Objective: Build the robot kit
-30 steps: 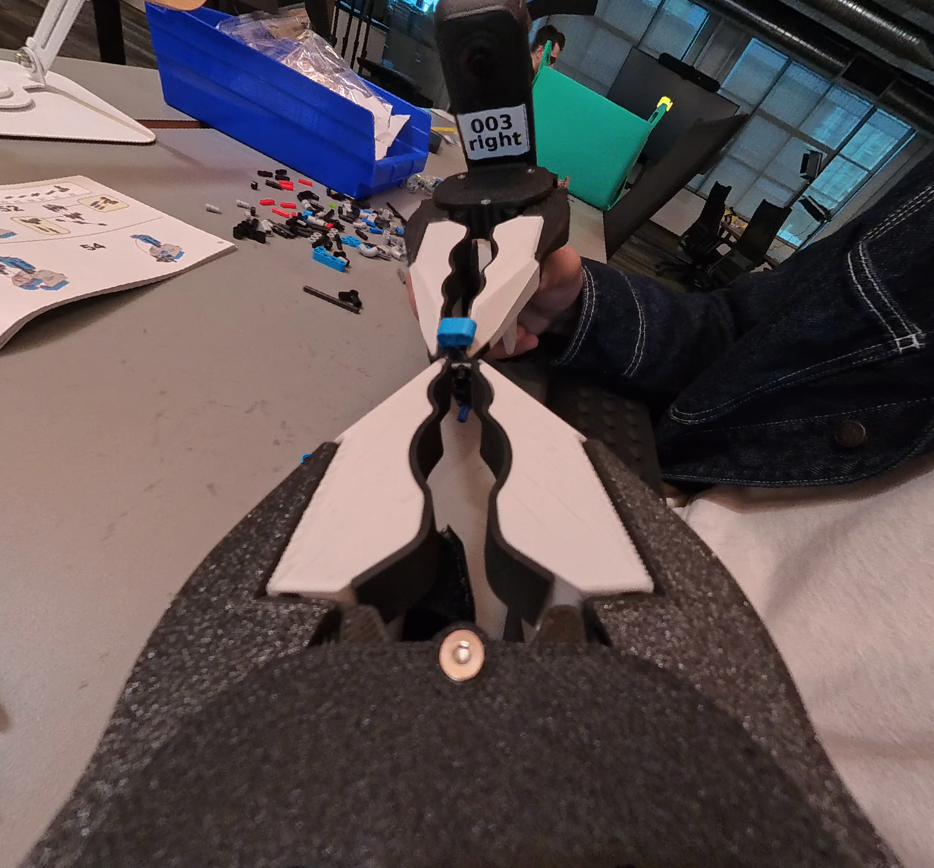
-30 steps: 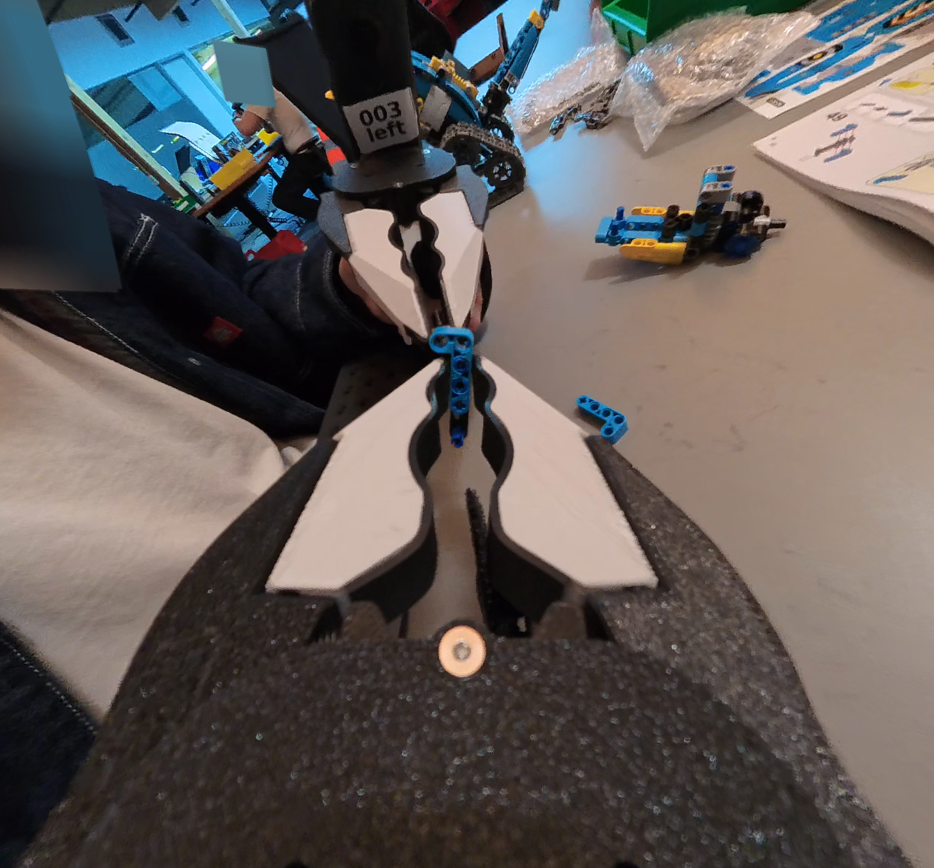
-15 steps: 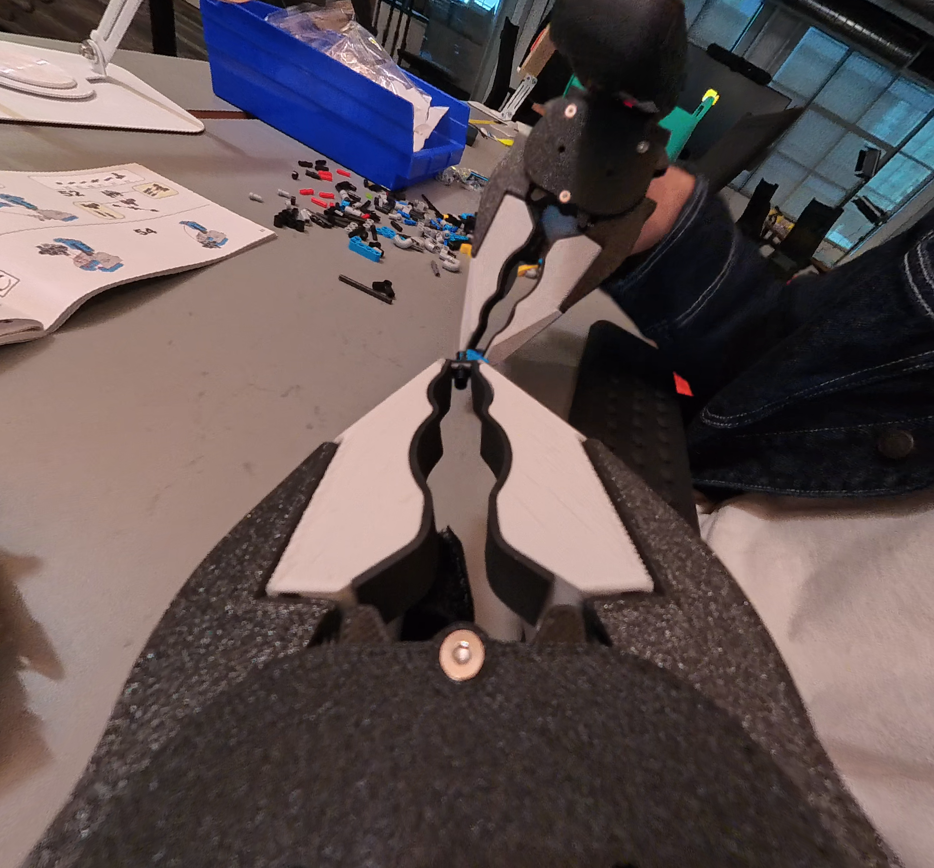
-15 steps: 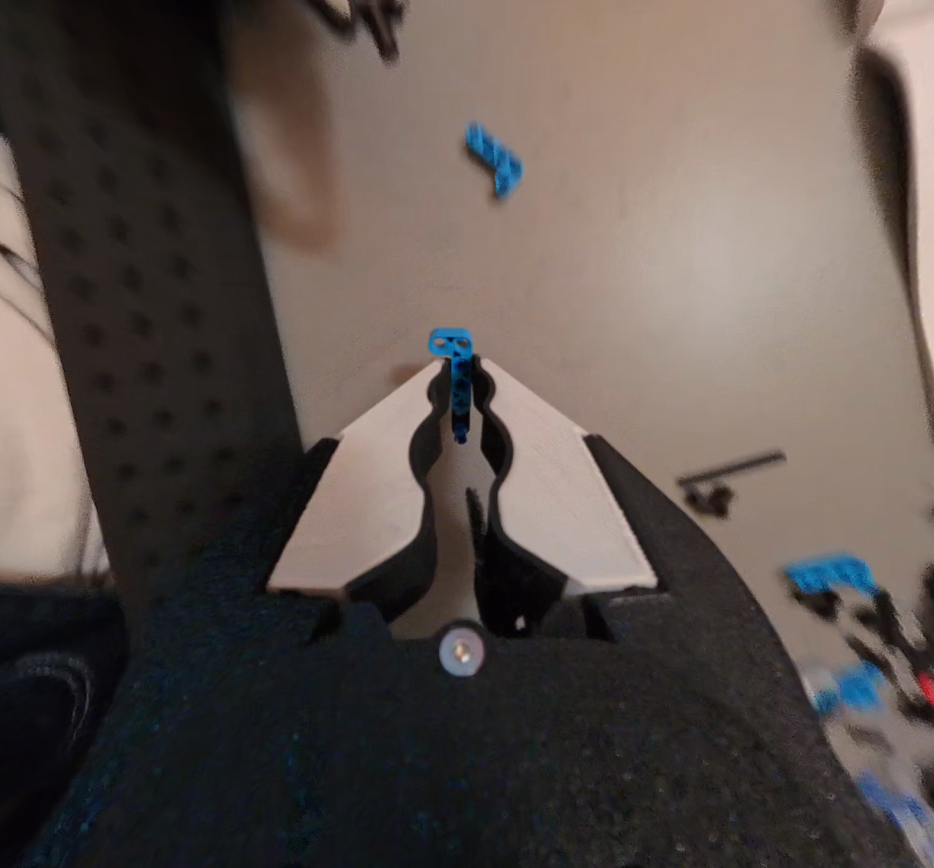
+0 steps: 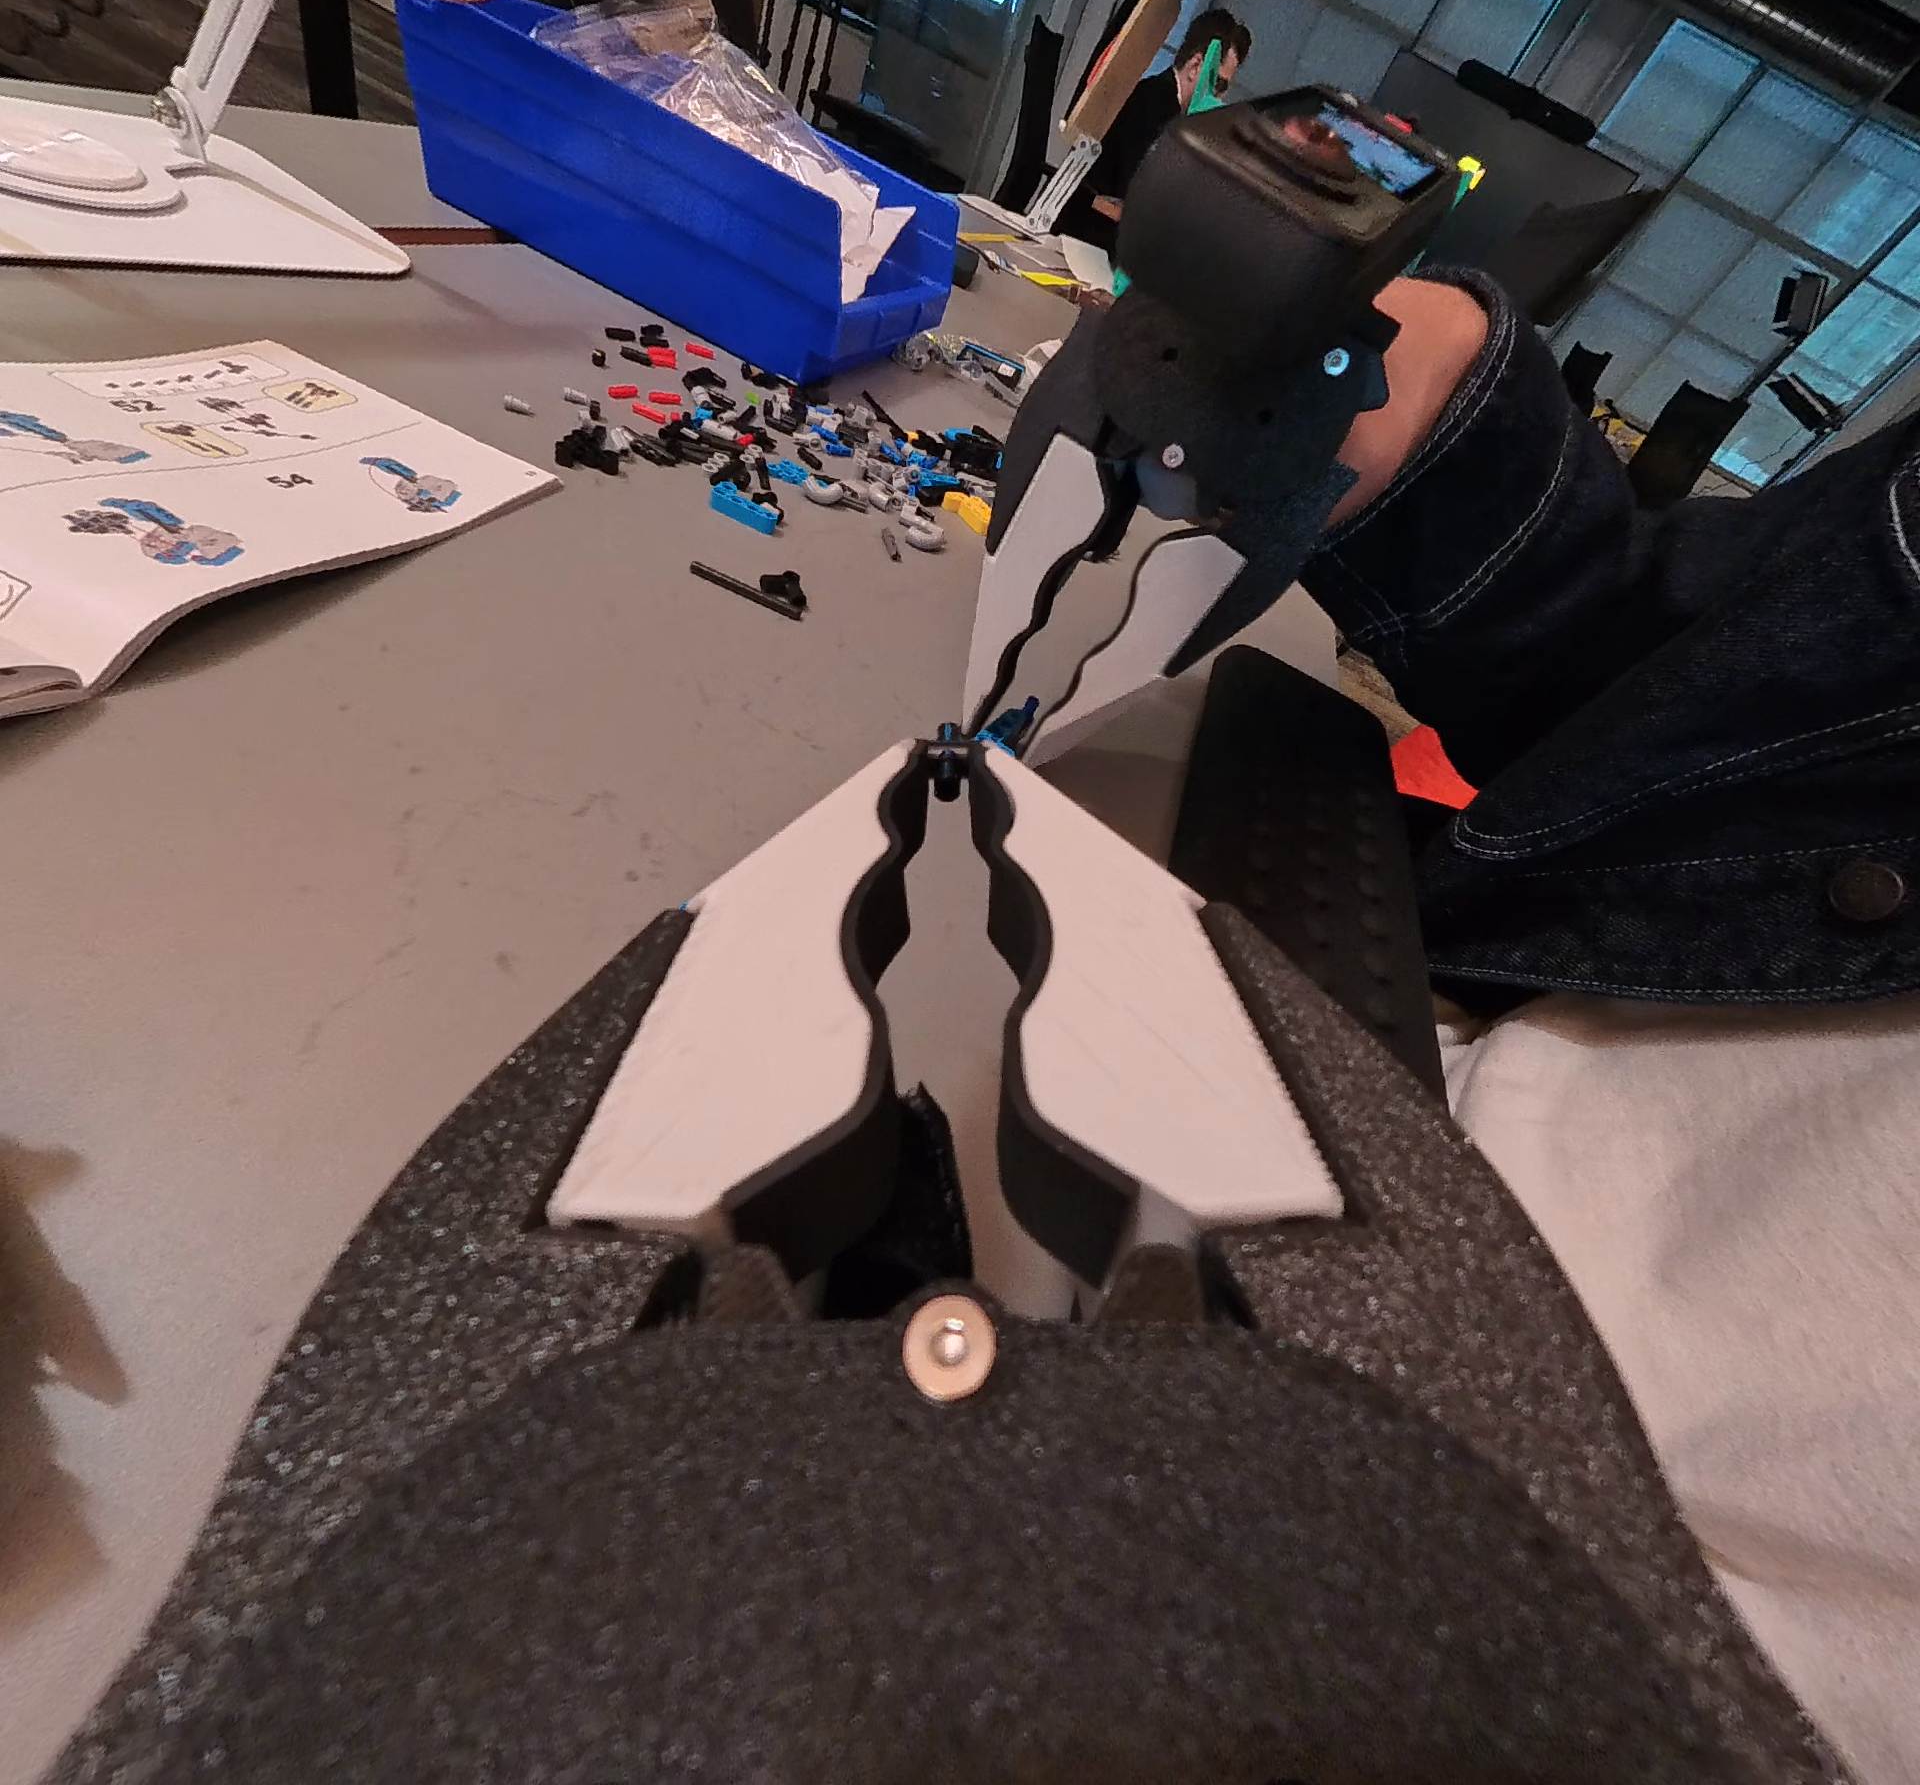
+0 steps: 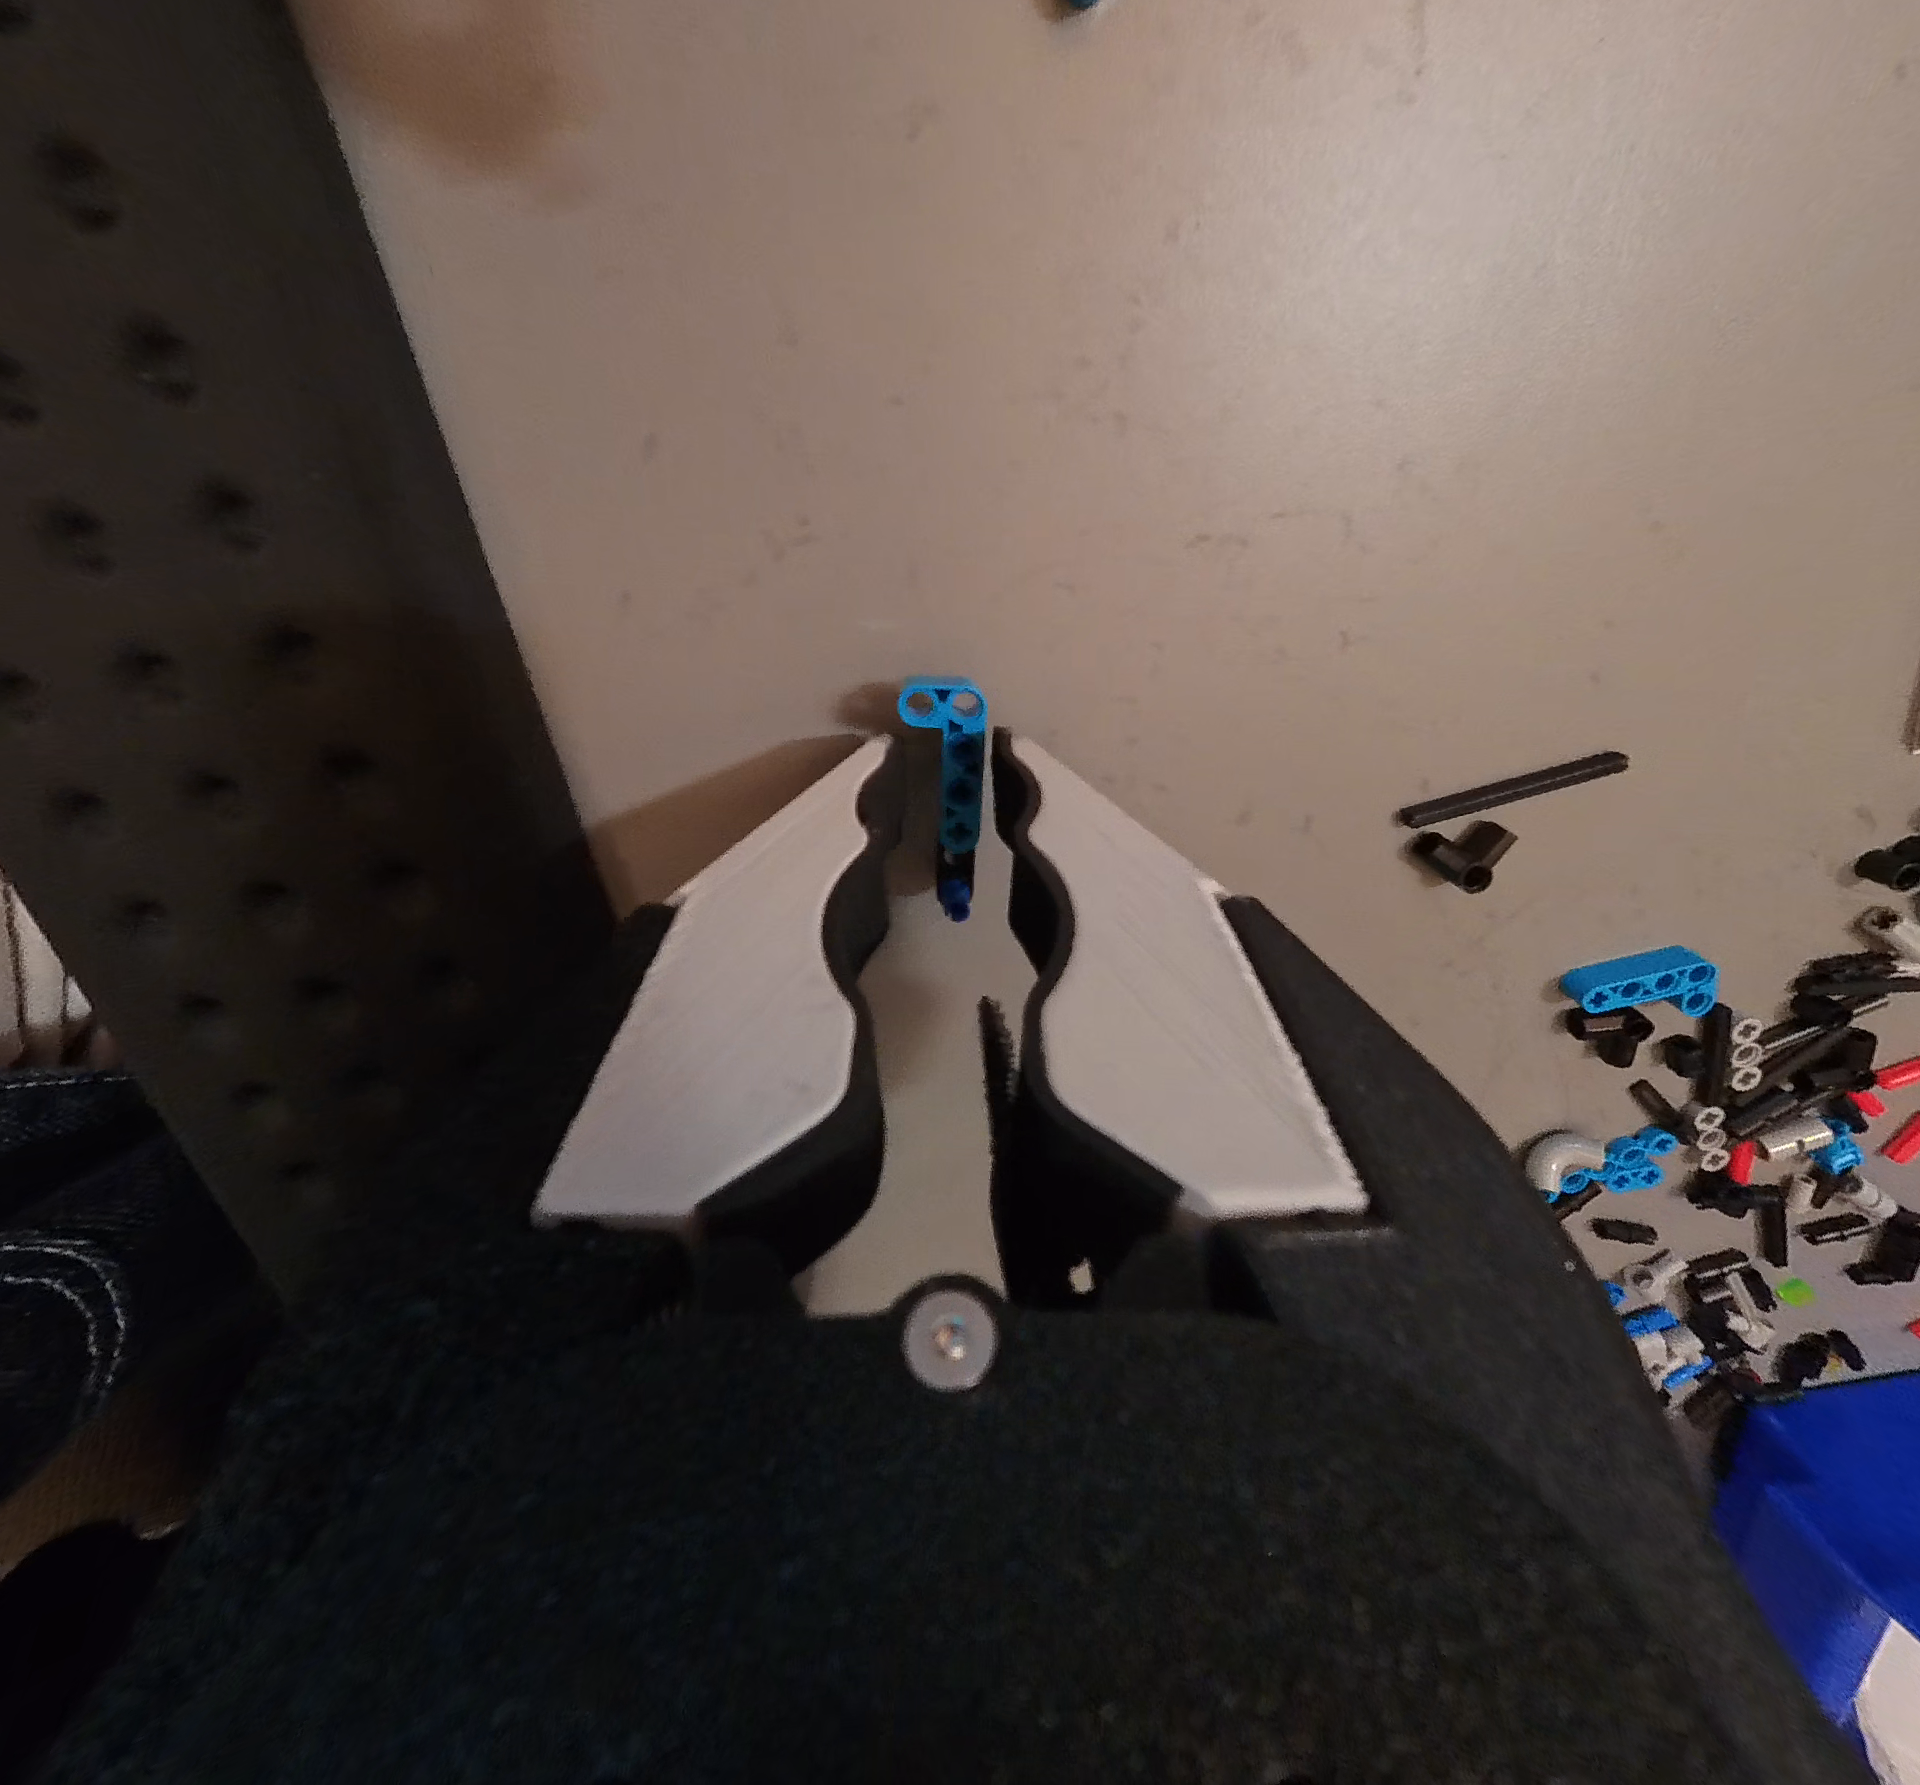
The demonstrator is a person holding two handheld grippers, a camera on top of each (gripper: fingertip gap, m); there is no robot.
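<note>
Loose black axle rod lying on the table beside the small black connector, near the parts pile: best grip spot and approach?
Grip the black axle rod mid-length, coming from straight above with the fingers across its thin width. It lies flat on the grey table, so only its two long sides are free. Stay toward the end away from the small black connector, which sits close beside one end; whether they touch is unclear.

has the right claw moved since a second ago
Yes. In the left wrist view the right claw has tipped from upright to pointing down at the table, and sits further right against the blue bin.
</note>
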